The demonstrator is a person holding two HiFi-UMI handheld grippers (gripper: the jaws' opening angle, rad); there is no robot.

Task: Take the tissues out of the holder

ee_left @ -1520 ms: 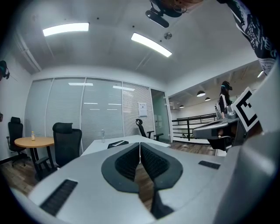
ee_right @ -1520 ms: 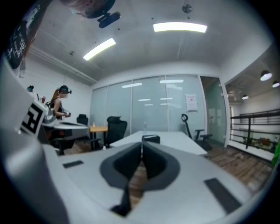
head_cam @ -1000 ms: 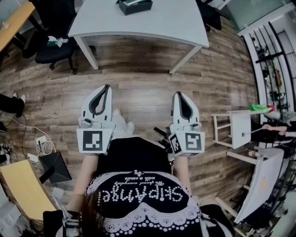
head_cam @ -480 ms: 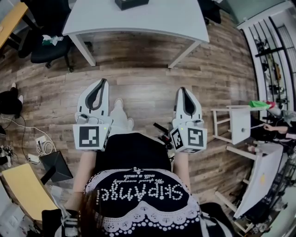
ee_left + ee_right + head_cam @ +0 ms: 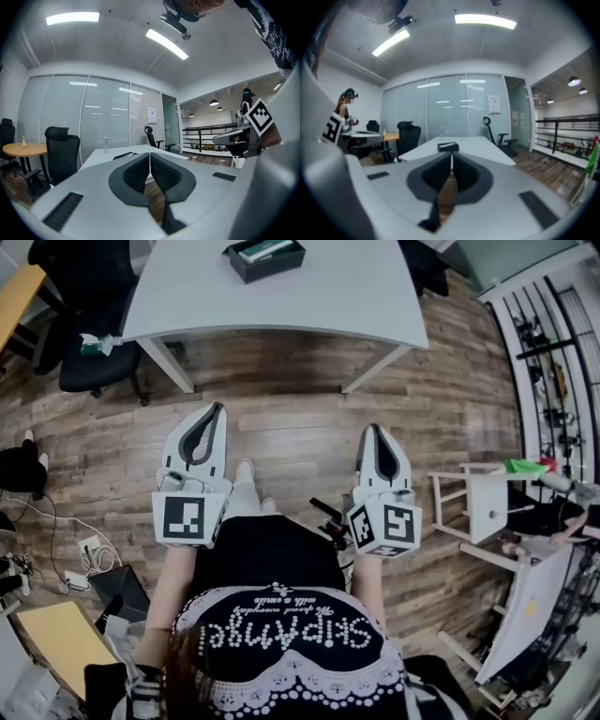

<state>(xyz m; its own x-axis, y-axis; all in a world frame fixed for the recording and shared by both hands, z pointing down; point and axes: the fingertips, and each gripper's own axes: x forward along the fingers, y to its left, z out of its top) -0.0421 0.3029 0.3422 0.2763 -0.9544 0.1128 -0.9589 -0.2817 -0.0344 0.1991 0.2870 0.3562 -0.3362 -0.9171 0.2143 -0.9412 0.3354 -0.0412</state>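
Holding left gripper (image 5: 217, 410) and right gripper (image 5: 368, 428) pinched closed, empty; I'm planning to open one early, squaring up on the tissue holder (image 5: 265, 259) on the far white table (image 5: 356, 296).

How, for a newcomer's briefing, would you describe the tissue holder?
Start at the white table ahead of the person. On its top sits the holder, a low dark open box with pale tissues inside; the chairs nearby are dark but floor-standing.

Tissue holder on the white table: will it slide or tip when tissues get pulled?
The holder looks low and wide, so tipping seems unlikely. It appears to sit loose on the smooth table, so it may slide.
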